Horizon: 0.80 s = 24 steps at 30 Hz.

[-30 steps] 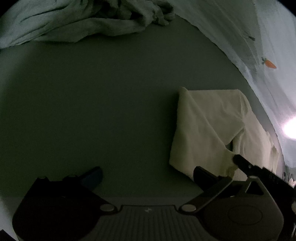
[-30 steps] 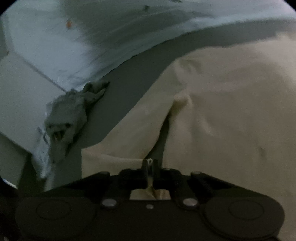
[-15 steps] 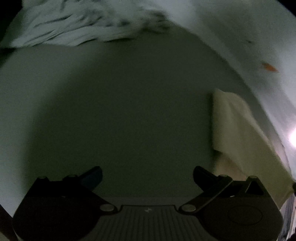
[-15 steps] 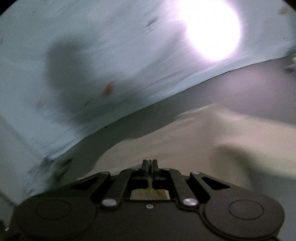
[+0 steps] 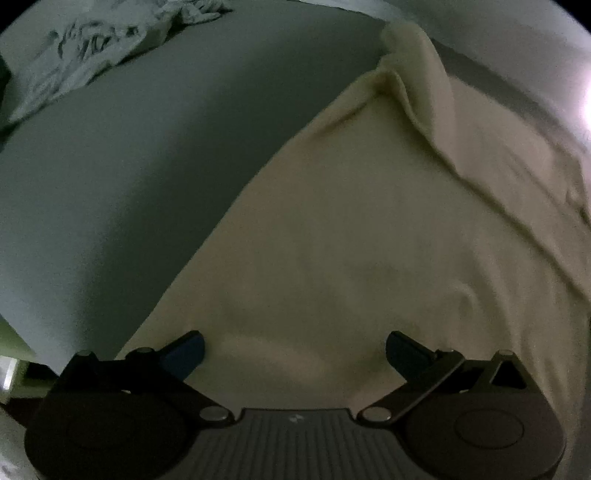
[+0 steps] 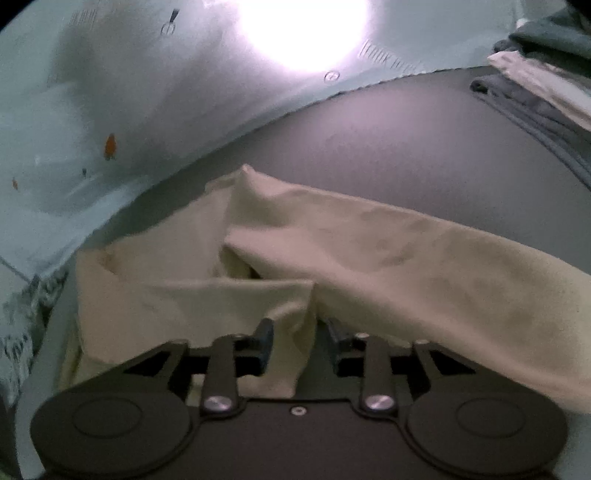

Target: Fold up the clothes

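Observation:
A cream garment (image 5: 369, 240) lies on the dark grey surface (image 5: 129, 166) and fills the right half of the left wrist view. My left gripper (image 5: 295, 347) hangs just above its near edge, open wide, with nothing between the fingers. In the right wrist view the same cream garment (image 6: 406, 258) lies folded over itself in a long band. My right gripper (image 6: 300, 332) is at its near edge and its jaws are opening. A hanging fold of the cream cloth sits between the fingers, and the pads stand apart from it.
A crumpled pale garment (image 5: 81, 55) lies at the far left of the surface. A stack of folded grey and white clothes (image 6: 535, 81) sits at the far right. A pale sheet with small orange prints (image 6: 110, 146) borders the surface, under a bright lamp glare (image 6: 303, 29).
The left gripper swept sideways until the cream garment came under it. The right gripper carried the cloth edge across, then its jaws parted from the pinched fold.

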### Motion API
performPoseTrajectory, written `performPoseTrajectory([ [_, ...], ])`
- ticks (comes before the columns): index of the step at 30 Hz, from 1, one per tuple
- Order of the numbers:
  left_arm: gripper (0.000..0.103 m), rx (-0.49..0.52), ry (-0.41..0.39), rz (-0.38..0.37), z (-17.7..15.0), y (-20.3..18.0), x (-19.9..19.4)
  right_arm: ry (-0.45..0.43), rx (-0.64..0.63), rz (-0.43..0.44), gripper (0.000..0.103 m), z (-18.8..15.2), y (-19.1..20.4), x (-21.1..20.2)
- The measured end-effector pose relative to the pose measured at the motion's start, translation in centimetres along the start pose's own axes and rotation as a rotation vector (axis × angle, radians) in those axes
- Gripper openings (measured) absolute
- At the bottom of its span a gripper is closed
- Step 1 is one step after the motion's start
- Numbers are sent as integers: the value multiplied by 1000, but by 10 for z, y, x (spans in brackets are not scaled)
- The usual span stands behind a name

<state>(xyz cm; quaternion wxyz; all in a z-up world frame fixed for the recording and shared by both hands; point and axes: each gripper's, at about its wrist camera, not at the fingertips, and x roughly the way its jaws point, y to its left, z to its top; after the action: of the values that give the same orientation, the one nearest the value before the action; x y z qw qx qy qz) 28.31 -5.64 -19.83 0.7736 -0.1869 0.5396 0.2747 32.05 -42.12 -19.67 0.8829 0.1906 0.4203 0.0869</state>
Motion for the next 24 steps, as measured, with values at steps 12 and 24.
performPoseTrajectory([
  [12,103,-165,29,99,9,-12,5,118,-146,127,6,30,10,42],
  [24,103,-163,101,91,2,-29,-4,-47,-111,166,4,68,-8,8],
])
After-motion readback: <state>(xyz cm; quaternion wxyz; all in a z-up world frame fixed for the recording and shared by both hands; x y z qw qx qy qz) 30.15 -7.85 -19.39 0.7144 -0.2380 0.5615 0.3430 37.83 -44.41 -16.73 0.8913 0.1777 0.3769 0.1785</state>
